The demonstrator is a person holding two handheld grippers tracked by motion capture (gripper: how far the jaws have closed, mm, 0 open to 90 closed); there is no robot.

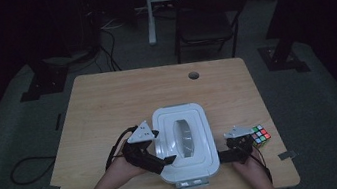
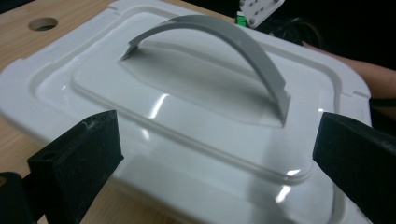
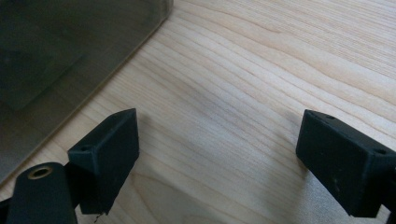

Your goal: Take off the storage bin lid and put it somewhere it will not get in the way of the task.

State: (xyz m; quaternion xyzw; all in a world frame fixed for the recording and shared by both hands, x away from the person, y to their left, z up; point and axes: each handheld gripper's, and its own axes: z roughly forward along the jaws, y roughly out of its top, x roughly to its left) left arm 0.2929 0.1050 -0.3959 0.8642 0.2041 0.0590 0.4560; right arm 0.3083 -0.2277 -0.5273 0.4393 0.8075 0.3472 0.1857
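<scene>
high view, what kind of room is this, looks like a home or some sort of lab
Most likely a lab or recording studio rather than a home. A lone wooden table stands in a darkened room, cables run across the carpeted floor, stand bases flank the table, and a folding chair sits behind it.

glossy white plastic lid (image 2: 196, 116), matt grey handle (image 2: 219, 35), smooth pale wood table (image 3: 261, 84).

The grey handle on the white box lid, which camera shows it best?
The left gripper view: the arched handle spans the lid close up, side-on. The high view shows it small from above. The right gripper view looks at the table.
</scene>
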